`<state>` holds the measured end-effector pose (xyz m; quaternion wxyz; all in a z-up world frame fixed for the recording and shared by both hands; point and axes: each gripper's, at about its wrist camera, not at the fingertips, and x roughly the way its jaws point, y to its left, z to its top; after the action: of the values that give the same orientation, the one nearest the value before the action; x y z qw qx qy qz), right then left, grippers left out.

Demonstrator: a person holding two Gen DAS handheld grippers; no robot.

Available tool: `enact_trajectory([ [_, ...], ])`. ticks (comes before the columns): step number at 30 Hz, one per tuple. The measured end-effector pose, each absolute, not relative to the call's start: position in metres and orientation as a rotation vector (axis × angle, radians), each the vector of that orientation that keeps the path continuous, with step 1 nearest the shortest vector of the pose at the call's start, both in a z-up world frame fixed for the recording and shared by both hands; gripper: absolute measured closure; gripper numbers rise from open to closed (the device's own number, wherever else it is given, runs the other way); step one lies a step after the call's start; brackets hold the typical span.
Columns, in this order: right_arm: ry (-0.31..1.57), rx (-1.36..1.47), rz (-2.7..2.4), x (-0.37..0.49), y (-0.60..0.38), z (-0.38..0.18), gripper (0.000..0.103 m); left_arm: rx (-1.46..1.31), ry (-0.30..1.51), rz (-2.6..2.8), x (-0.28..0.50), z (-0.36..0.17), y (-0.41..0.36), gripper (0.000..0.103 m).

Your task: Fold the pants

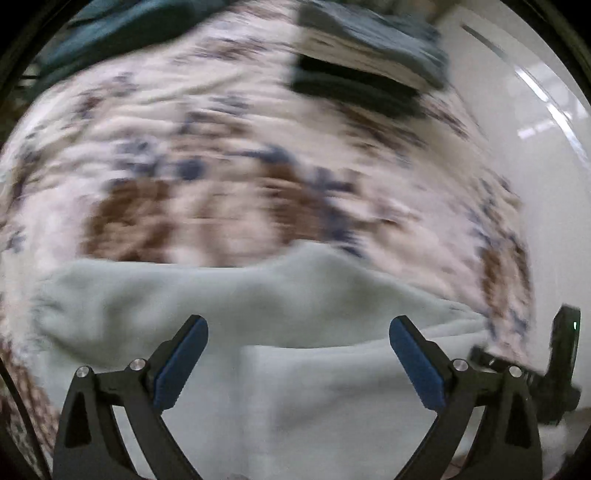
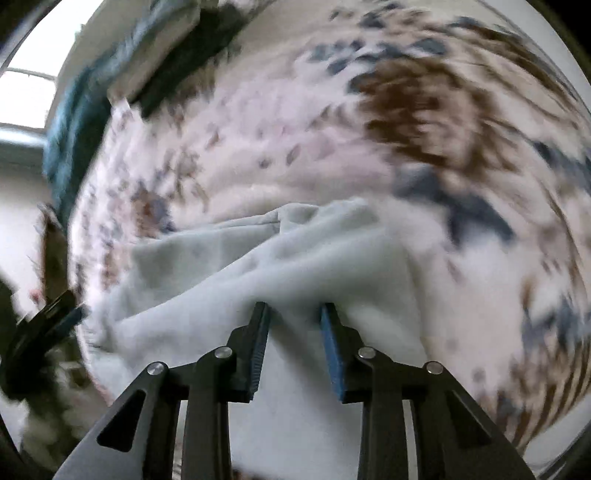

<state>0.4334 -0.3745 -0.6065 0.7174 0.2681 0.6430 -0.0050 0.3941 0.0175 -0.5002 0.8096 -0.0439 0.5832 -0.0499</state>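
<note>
Across the left wrist view, blurred throughout: pale grey-green pants (image 1: 207, 295) spread flat on a bed cover (image 1: 229, 147) printed with brown and blue flowers on white. Left gripper (image 1: 298, 363) hovering above the pants, jaws spread wide with blue pads, nothing between them, cloth lying loose underneath. Folded edge of the pants running across below the jaws, one layer over another. Toward the far edge of the bed, a stack of folded clothes (image 1: 369, 62), dark and teal, and a teal heap (image 1: 122, 29) at the far left corner. Right gripper (image 1: 554, 369) just visible low at the right edge, dark and smeared. White wall (image 1: 546, 166) beyond the bed's right side.

On the right wrist view, also blurred: right gripper (image 2: 295, 343) down on the pants (image 2: 229, 266), jaws narrowed on a bunched fold of the pale cloth, fabric gathered and wrinkling toward the pads. Same flowered bed cover (image 2: 295, 147) around the pants. Left gripper (image 2: 48, 328) at the left edge, just beside the pants' corner. Folded clothes (image 2: 159, 66) near the upper left.
</note>
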Motion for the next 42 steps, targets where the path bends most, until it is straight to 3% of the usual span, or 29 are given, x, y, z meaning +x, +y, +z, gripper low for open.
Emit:
enact_trajectory([
  [4, 1.46, 0.522, -0.044, 0.436, -0.368, -0.603, 0.07, -0.142, 1.235, 0.006, 0.37, -0.509, 0.079, 0.002],
  [6, 1.457, 0.517, -0.071, 0.427, -0.363, -0.588, 0.068, -0.263, 1.242, 0.033, 0.356, -0.515, 0.112, 0.002],
  [8, 1.443, 0.541, -0.055, 0.416, -0.353, -0.573, 0.06, -0.406, 1.237, 0.083, 0.338, -0.521, 0.148, 0.002],
  [12, 1.456, 0.59, 0.09, 0.391, -0.291, -0.549, 0.059, -0.707, 1.21, 0.203, 0.297, -0.535, 0.214, 0.002],
  [19, 1.606, 0.474, 0.263, 0.384, -0.153, -0.592, 0.059, -1.014, 1.23, 0.337, 0.268, -0.579, 0.275, 0.002],
  [25, 1.597, 0.558, 0.2, 0.389, -0.161, -0.602, 0.059, -1.252, 1.21, 0.292, 0.283, -0.627, 0.286, 0.002],
  [37, 1.61, 0.51, 0.14, 0.399, -0.176, -0.596, 0.058, -1.18, 1.044, 0.134, 0.289, -0.578, 0.25, 0.008],
  [42, 1.615, 0.534, 0.132, 0.401, -0.174, -0.601, 0.058, -1.277, 1.067, 0.177, 0.302, -0.628, 0.266, 0.008],
])
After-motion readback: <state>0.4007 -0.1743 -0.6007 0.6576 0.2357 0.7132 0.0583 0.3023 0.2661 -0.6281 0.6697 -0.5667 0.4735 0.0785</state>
